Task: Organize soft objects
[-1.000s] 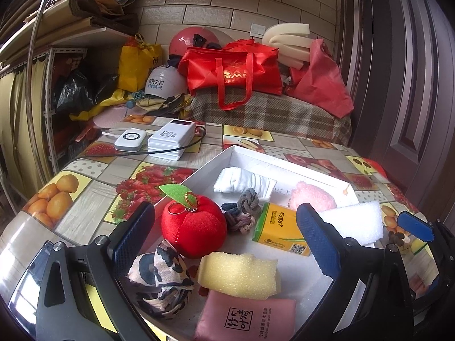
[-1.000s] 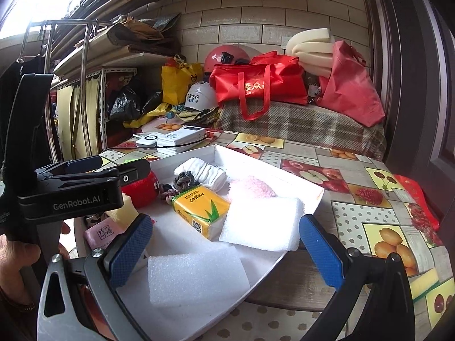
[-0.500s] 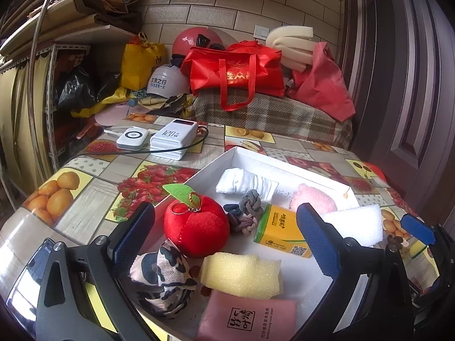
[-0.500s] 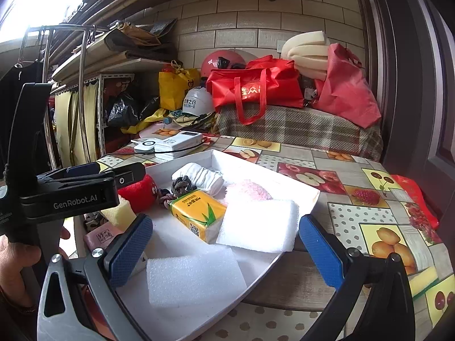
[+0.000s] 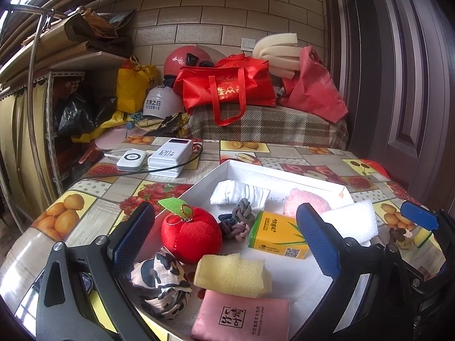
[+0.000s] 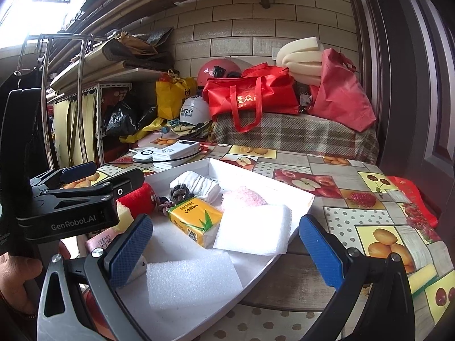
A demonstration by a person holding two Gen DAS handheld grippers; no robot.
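Between the wide-apart blue pads of the left gripper (image 5: 224, 236), which holds nothing, sits a red plush apple (image 5: 192, 234) with a green felt leaf, resting in the white tray (image 5: 247, 167) on the table (image 5: 85, 199) with its fruit-print cloth. Just in front of it lie a yellow sponge (image 5: 231, 274), a cow-patterned cloth bundle (image 5: 160, 282) and a pink tissue pack (image 5: 241, 316) printed "Bamboo pulp color paper". Behind the apple – a knotted grey rope toy (image 5: 237, 223), rolled white cloth (image 5: 240, 194), a fluffy pink pad (image 5: 307, 203) and a yellow tissue pack (image 5: 277, 234) with a QR code.

The right gripper (image 6: 224, 248) is likewise spread open and empty above two white foam sheets (image 6: 193, 281) at the tray's near end. The other tool's body reads "GenRobot.AI", a hand (image 6: 17, 278) gripping it.

Past the tray, a white power bank (image 5: 173, 156) marked "120W" – then red bags (image 5: 227, 85), helmets and rolled foam against the brick wall
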